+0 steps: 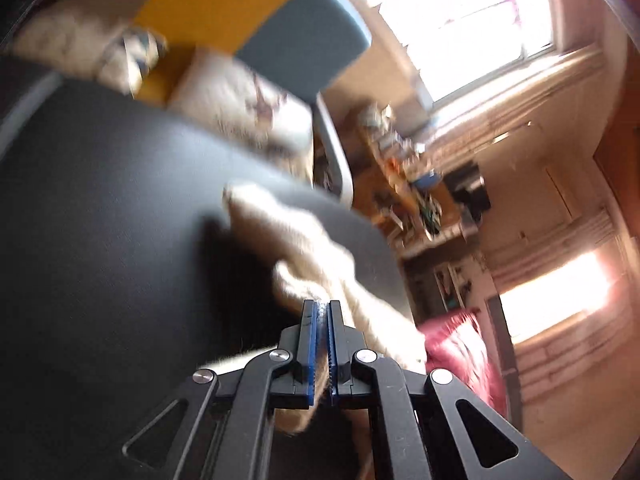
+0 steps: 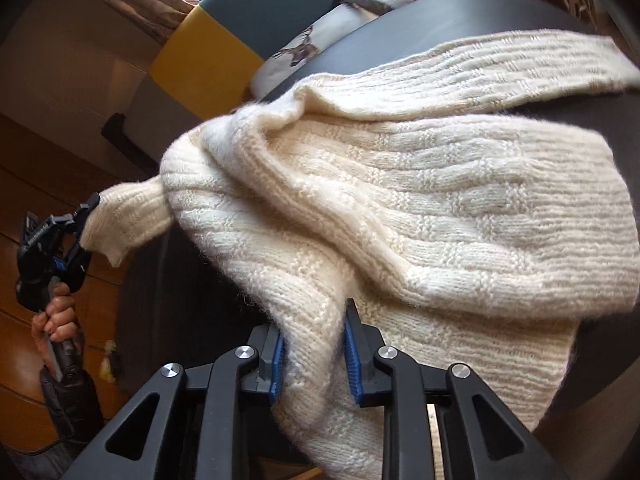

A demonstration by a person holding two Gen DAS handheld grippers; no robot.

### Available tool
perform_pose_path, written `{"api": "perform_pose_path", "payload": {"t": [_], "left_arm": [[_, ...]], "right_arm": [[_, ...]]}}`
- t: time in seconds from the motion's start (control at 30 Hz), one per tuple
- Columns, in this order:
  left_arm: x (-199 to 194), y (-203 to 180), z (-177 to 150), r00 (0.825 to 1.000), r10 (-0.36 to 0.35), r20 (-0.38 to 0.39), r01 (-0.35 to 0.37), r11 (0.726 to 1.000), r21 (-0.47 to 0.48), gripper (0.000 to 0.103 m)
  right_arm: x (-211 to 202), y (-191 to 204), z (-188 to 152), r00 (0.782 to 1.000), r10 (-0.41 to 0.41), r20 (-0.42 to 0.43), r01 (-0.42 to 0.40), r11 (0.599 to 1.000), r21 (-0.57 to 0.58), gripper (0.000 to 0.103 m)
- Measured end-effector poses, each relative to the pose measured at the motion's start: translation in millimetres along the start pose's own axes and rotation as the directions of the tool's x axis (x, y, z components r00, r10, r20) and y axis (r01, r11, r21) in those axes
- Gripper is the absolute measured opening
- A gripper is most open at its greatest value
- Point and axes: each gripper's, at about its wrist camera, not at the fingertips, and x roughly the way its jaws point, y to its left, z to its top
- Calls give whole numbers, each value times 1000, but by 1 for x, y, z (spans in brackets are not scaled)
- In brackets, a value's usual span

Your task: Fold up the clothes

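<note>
Garment: a cream cable-knit sweater [image 2: 420, 208] lies spread over a dark bench [image 2: 472, 20], one long knitted part stretched along the far side, the bulk bunched toward the near edge.
Left gripper: the left gripper [image 1: 322, 308] has its jaws together on a fold of the cream knit; in the right wrist view it [image 2: 86, 220] sits off the bench's left edge, gripping a ribbed cuff pulled out sideways from the pile.
Left hand: a hand [image 2: 56, 320] wraps the gripper's handle, with a dark padded sleeve [image 2: 72, 400] below it.
Right gripper: the right gripper [image 2: 314, 344] has its jaws partly apart, a thick fold of the sweater's near hem filling the gap and touching both blue pads; whether they are pressing it firmly, I cannot tell.
Bench: dark, smooth, mostly covered on the right wrist side.
Surroundings: a yellow and teal chair back [image 2: 240, 28] stands beyond the bench, a deer-print cushion [image 2: 312, 44] beside it; bright window [image 1: 460, 20]; red fabric [image 1: 460, 344] on the floor; the left wrist view is motion-blurred.
</note>
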Motion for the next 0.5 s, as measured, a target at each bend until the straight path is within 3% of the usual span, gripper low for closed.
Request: {"api": "perform_pose_path", "payload": {"t": [0.13,0.23,0.3,0.37,0.5], "left_arm": [[-47,28,29,995,73,67,-74,997,8,4],[-52,48,40,983,178,52,-178,984,-9,4],[-49,68,33,970,242,15,-242,970,-11,4],[-48,89,17,963,270,-26,-270,963,-20,4],[-44,120,-23,958,280,-65,-284,957,-65,4]], "right_arm": [[30,16,-10,996,-62,-67,59,997,-52,24],[34,50,-15,983,-167,-73,146,960,-240,33],[28,73,-15,976,-207,-63,170,916,-363,34],[13,90,-7,978,-207,-19,175,871,-459,34],[5,115,32,996,-82,31,87,887,-453,46]]}}
